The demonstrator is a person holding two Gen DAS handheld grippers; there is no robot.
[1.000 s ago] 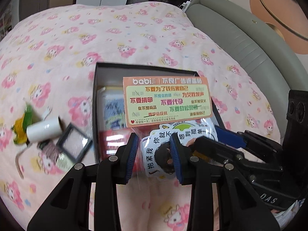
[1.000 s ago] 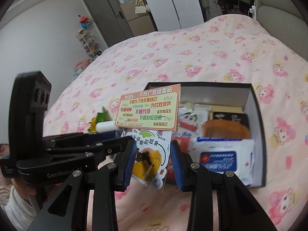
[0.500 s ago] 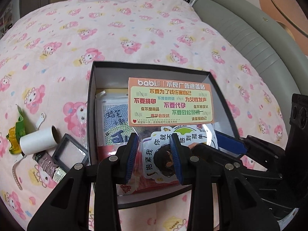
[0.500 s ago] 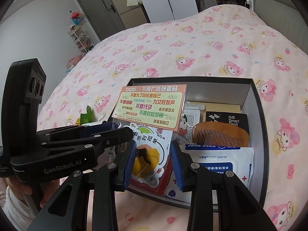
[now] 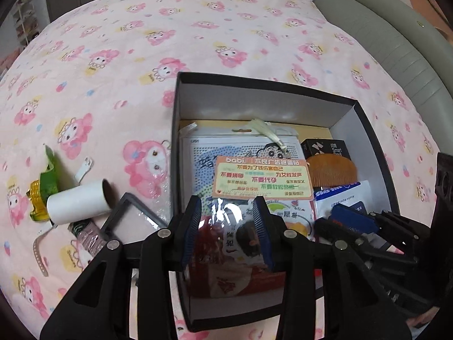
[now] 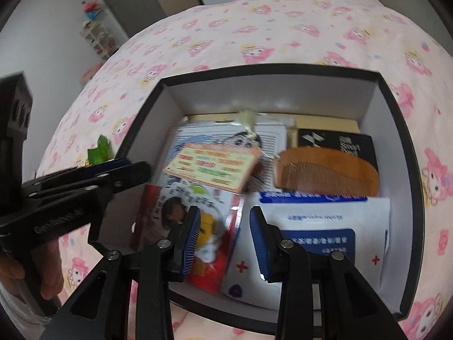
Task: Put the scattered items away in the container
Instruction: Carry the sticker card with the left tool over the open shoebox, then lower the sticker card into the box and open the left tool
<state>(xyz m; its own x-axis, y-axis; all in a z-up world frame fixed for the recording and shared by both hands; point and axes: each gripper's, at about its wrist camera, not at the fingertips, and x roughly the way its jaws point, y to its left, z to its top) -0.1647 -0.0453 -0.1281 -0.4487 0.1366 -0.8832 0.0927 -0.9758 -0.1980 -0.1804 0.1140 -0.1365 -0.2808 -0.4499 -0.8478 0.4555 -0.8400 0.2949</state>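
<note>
The fingers of the left gripper (image 5: 228,226) had just been opened around the sticker pack (image 5: 263,181), which lay in the box (image 5: 263,85) by the headboard edge of the bed (image 5: 113,56). The right gripper (image 6: 223,238) was part-open and empty. Withdrawal toward the paper roll (image 5: 76,205) was judged next.

Box (image 6: 396,130) black outside, white inside. Bedspread (image 5: 198,28) pale pink with pink cartoon-character print. Sticker pack (image 5: 262,180) past the blue-padded fingers (image 5: 191,226): orange card, green and red text. Comb (image 6: 325,172) brown wood. Wipes pack (image 6: 320,226) right of the fingers, white and blue. Roll (image 5: 76,205) to the left, white.
</note>
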